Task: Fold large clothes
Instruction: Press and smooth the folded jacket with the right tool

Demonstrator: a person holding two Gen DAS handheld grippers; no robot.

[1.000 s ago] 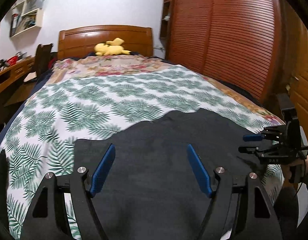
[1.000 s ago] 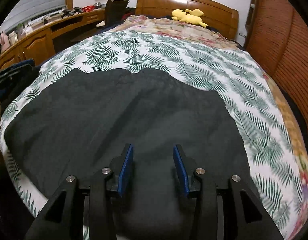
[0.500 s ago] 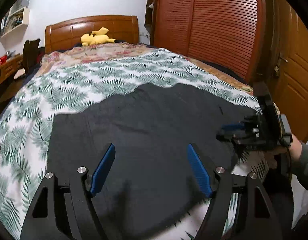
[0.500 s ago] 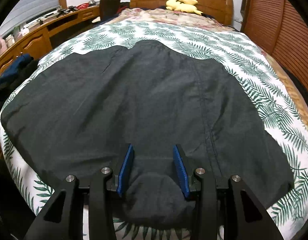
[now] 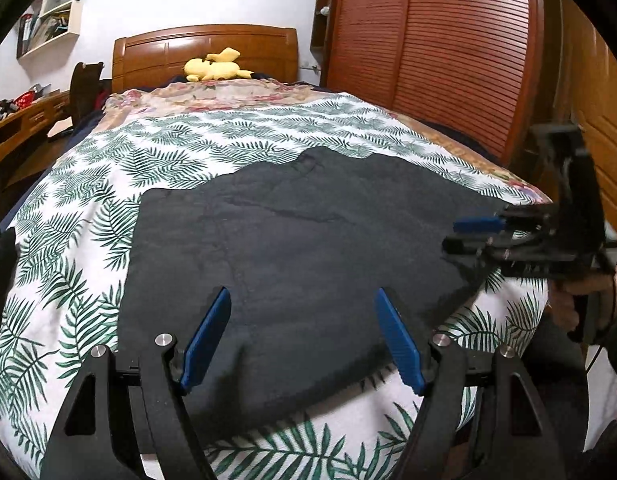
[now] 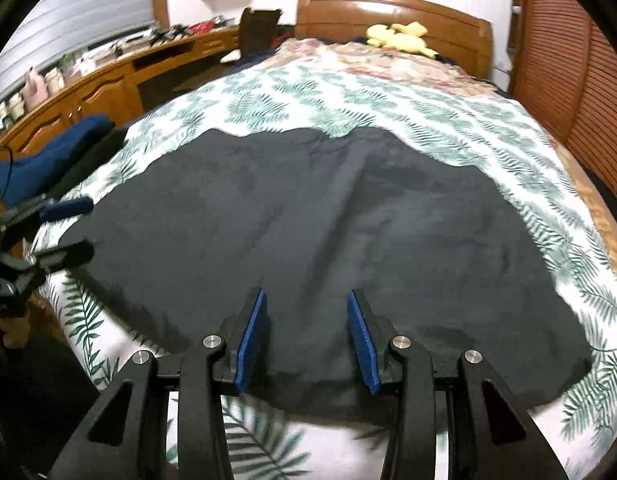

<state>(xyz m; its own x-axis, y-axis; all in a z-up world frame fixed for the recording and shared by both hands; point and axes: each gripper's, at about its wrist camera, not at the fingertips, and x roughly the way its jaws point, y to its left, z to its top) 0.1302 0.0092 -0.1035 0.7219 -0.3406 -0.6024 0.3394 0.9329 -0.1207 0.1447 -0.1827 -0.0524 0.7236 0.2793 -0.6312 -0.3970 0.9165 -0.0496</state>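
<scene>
A large dark grey garment (image 5: pixel 308 248) lies spread flat on the bed; it also shows in the right wrist view (image 6: pixel 328 232). My left gripper (image 5: pixel 302 312) is open and empty, just above the garment's near edge. My right gripper (image 6: pixel 306 320) is open and empty over the near hem. The right gripper shows at the right of the left wrist view (image 5: pixel 468 236), beside the garment's right corner. The left gripper shows at the left edge of the right wrist view (image 6: pixel 68 228).
The bed has a palm-leaf sheet (image 5: pixel 68 240) and a wooden headboard (image 5: pixel 204 52) with a yellow plush toy (image 5: pixel 216 66). A slatted wooden wardrobe (image 5: pixel 448 60) stands on the right. A long wooden desk (image 6: pixel 108 76) and dark blue clothes (image 6: pixel 48 156) lie to the left.
Both grippers have drawn back toward the near edge of the bed. The garment lies flatter, and the bunched fold between the right fingers is gone. Both stay open.
</scene>
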